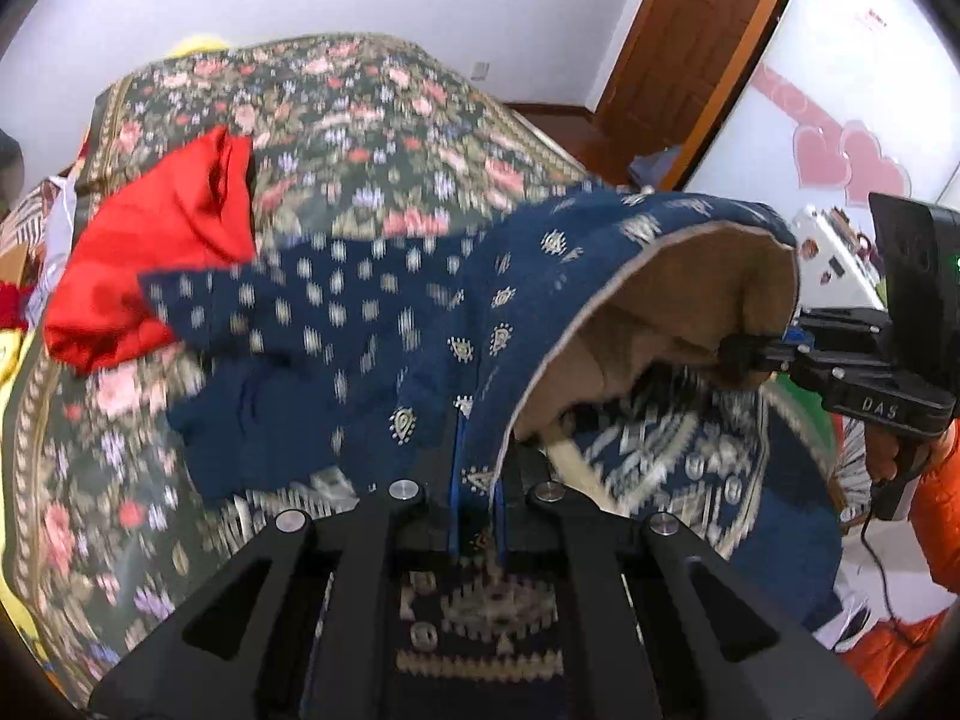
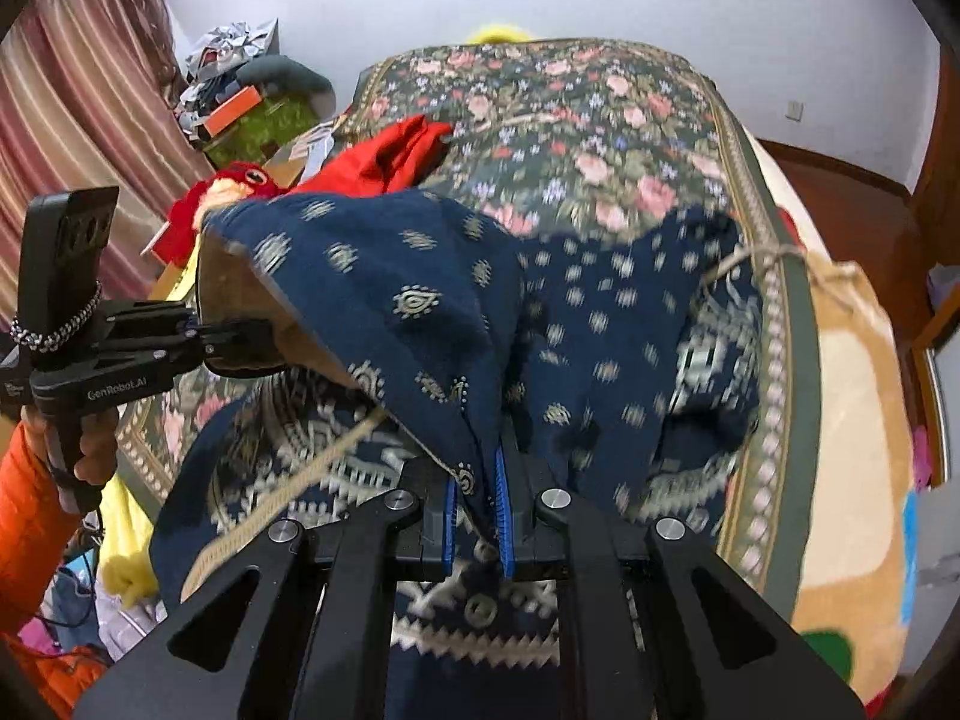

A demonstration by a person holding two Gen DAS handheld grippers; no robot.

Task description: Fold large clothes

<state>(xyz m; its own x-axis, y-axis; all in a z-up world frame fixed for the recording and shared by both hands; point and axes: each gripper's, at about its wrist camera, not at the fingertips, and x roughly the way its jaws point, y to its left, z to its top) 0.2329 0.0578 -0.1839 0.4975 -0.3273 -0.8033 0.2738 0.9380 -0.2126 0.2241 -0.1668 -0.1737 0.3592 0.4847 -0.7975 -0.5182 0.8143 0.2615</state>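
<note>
A large navy garment (image 1: 384,324) (image 2: 600,324) with pale motifs and a tan lining lies on a floral bedspread (image 1: 360,114) (image 2: 576,120). My left gripper (image 1: 478,480) is shut on its hem, and the cloth rises in an arch toward my right gripper (image 1: 738,354), which pinches the same edge. In the right wrist view my right gripper (image 2: 478,498) clamps a navy fold between blue pads (image 2: 504,516), and my left gripper (image 2: 240,339) holds the lifted edge at the left. The raised fold hangs above the garment's patterned lower part (image 2: 372,468).
A red garment (image 1: 156,252) (image 2: 390,159) lies at the far left of the bed. Clutter and a striped curtain (image 2: 78,138) stand beyond the bed's left side. A wooden door (image 1: 678,42) and white cabinet (image 1: 840,90) are at the right. An orange sleeve (image 2: 30,510) shows.
</note>
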